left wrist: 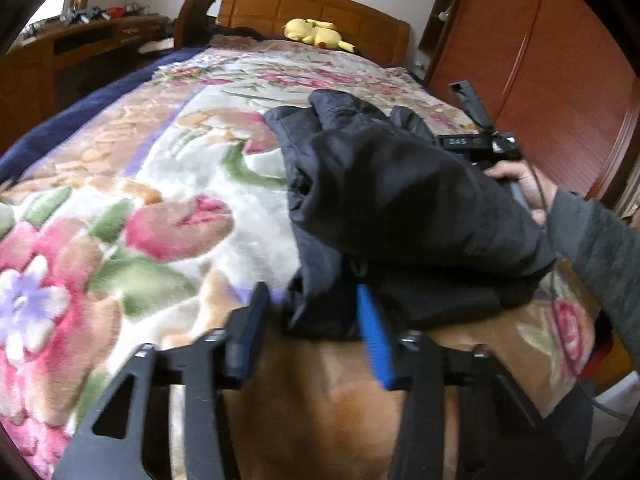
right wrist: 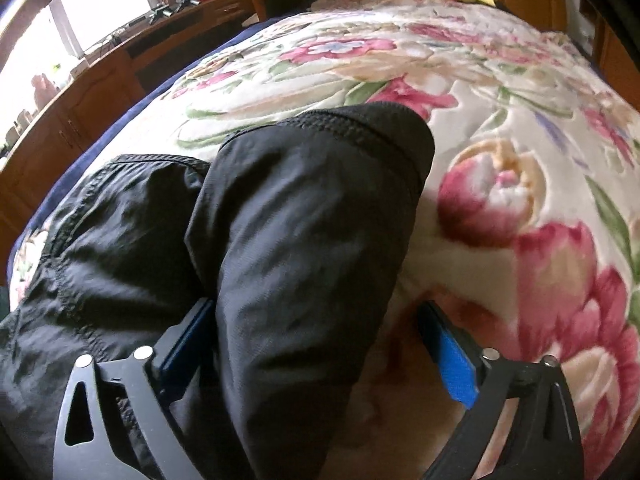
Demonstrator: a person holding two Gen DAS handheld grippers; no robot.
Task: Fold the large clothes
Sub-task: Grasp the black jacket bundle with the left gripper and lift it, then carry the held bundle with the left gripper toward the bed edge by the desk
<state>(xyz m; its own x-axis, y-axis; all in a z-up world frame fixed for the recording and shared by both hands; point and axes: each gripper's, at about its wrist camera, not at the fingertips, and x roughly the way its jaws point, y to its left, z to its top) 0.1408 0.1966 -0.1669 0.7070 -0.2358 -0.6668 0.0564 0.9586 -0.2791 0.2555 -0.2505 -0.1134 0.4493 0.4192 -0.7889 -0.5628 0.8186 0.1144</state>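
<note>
A black padded jacket lies bunched on the floral blanket. In the left wrist view my left gripper straddles the jacket's near lower corner; the blue right pad touches the cloth, while a strip of blanket shows beside the left finger. In the right wrist view my right gripper stands wide open around a jacket sleeve with a ribbed cuff. The sleeve leans on the left pad; the right pad is well apart from it.
A person's hand and grey sleeve hold the right tool at the jacket's far side. A yellow plush toy lies by the wooden headboard. A wardrobe stands right, a desk left.
</note>
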